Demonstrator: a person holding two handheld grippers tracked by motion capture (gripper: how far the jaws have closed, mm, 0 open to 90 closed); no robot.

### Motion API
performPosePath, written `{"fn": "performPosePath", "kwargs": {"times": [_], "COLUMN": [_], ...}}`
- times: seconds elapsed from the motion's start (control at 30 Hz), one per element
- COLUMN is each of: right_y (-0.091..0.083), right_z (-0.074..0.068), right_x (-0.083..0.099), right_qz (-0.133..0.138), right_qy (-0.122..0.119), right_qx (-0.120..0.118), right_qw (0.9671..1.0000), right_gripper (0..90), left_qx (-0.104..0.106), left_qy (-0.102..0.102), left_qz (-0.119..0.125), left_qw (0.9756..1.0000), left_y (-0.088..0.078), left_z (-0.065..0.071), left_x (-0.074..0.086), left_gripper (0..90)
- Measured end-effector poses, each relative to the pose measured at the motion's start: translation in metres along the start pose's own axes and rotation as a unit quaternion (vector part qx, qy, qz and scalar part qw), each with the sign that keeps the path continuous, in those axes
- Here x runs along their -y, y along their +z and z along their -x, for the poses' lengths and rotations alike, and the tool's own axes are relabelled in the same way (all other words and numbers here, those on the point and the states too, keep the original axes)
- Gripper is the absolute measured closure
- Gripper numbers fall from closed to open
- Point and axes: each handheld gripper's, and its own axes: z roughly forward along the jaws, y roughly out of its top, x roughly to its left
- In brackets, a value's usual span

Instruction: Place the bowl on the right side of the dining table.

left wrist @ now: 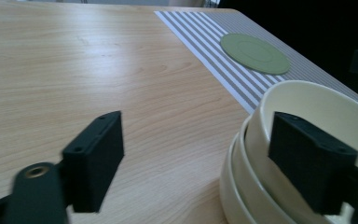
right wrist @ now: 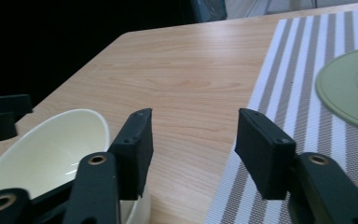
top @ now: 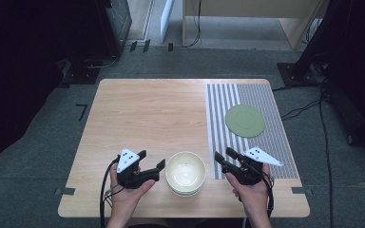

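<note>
A stack of cream bowls [top: 185, 173] stands near the table's front edge, between my two grippers. My left gripper [top: 152, 159] is open just left of the stack. In the left gripper view its right jaw stands against the top bowl's [left wrist: 326, 105] rim and its left jaw over bare wood, nothing gripped by the left gripper [left wrist: 203, 158]. My right gripper [top: 224, 155] is open just right of the stack, at the striped placemat's [top: 266, 102] near-left edge. In the right gripper view the bowl [right wrist: 51, 149] lies beside the left jaw, and the right gripper [right wrist: 198, 147] holds nothing.
A flat green plate [top: 245, 120] lies on the striped placemat toward the table's right. The wooden table [top: 147, 114] spreads bare to the left and back. Cables and furniture legs [top: 309, 47] stand on the floor beyond the table.
</note>
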Motion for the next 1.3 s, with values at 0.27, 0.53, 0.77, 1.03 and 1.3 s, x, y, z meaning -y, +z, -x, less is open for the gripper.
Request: {"fn": "performPosePath", "kwargs": {"times": [0.27, 0.53, 0.77, 1.03, 1.3], "right_y": [0.004, 0.009, 0.012, 0.024, 0.030], "right_z": [-0.008, -0.017, -0.026, -0.034, -0.038], "right_x": [0.003, 0.007, 0.009, 0.004, 0.008], "right_qz": [-0.012, -0.028, -0.032, -0.049, -0.058], "right_qy": [-0.006, -0.004, -0.010, -0.025, -0.025], "right_qx": [-0.018, -0.040, -0.045, -0.039, -0.045], "right_qw": [0.9997, 0.9988, 0.9985, 0.9977, 0.9970], "right_gripper": [50.6, 55.5, 55.5, 54.6, 55.7], "left_qx": [0.030, 0.053, 0.057, 0.041, -0.001], "left_qy": [0.005, 0.028, 0.045, 0.067, 0.106], "left_qz": [-0.012, -0.033, -0.048, -0.053, -0.031], "left_qw": [0.9995, 0.9977, 0.9961, 0.9955, 0.9938], "left_y": [0.006, 0.012, 0.017, 0.024, 0.026], "left_z": [0.009, 0.018, 0.025, 0.030, 0.040], "left_x": [0.003, 0.007, 0.008, 0.008, 0.008], "left_gripper": [34.3, 50.2, 55.5, 65.8, 76.6]}}
